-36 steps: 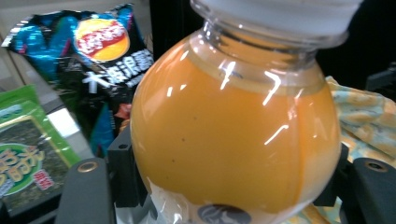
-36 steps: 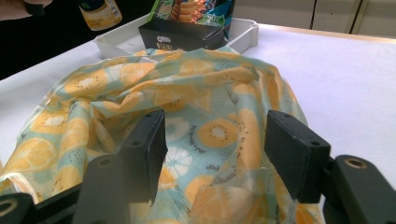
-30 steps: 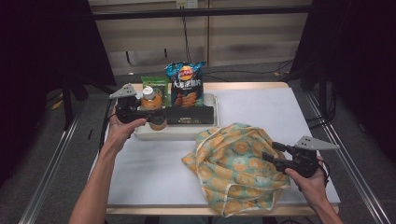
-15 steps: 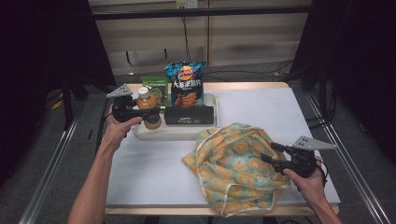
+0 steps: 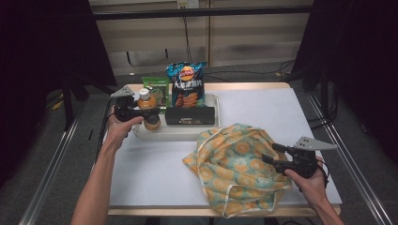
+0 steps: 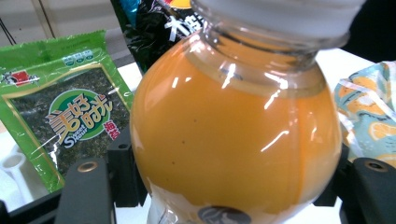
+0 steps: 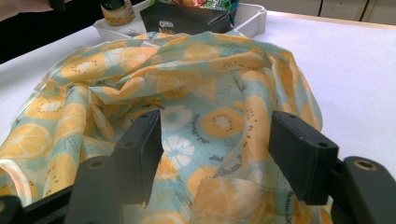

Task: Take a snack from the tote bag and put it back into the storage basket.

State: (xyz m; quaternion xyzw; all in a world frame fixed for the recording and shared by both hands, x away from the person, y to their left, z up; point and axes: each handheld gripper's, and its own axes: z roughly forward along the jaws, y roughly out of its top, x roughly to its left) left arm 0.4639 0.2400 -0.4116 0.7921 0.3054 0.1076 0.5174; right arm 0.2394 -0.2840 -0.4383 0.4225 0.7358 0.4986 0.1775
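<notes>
Down toward the tray went the left gripper, hugging the juice bottle; round and slick, it could slip; right gripper gapes around bag cloth.

A white-topped table with a pale wooden edge stands on a grey floor, metal rails running along both sides. Behind it sits a light panelled wall (cables trail along its foot), flanked by dark curtains.

Left gripper clamped; right gripper agape
</notes>
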